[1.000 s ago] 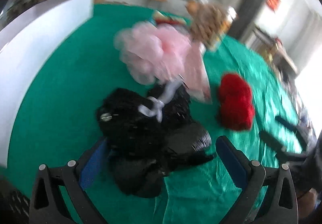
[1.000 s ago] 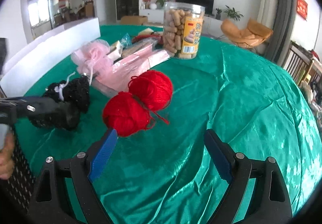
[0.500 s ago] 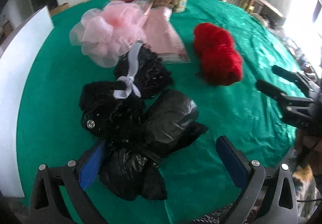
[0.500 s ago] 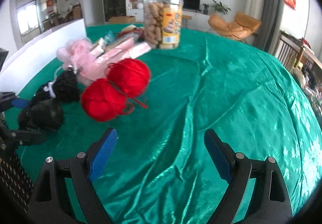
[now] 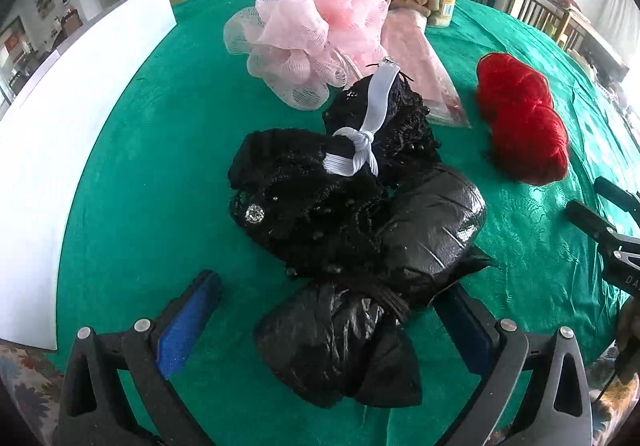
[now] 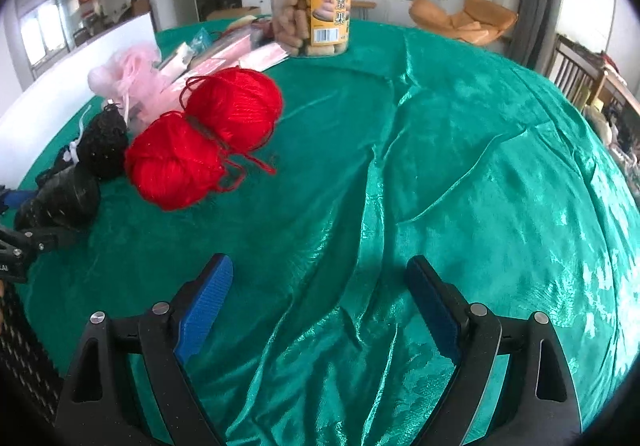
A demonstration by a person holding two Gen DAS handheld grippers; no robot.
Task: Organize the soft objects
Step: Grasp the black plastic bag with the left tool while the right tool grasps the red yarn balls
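A black plastic bag bundle [image 5: 360,306] lies on the green cloth between the blue pads of my open left gripper [image 5: 328,310], not squeezed. Behind it sits a black lace bundle [image 5: 304,185] tied with a white ribbon [image 5: 360,149]. A pink mesh pouf [image 5: 312,33] and two red yarn balls [image 5: 524,125] lie farther back. In the right wrist view the red yarn balls [image 6: 200,141] sit ahead and left of my open, empty right gripper [image 6: 320,298]. The pink mesh pouf [image 6: 128,77] and black lace bundle [image 6: 102,141] lie left of them.
A clear snack jar [image 6: 310,1] stands at the far side of the green cloth [image 6: 460,165]. Pink flat packets [image 5: 416,61] lie beside the pouf. A white board [image 5: 60,125] stands along the left edge. My right gripper's fingertips [image 5: 592,221] show at the left view's right edge.
My left gripper has moved in over the black bag bundle, which now lies between its pads. The right gripper has shifted slightly, with the yarn now nearer and more central.
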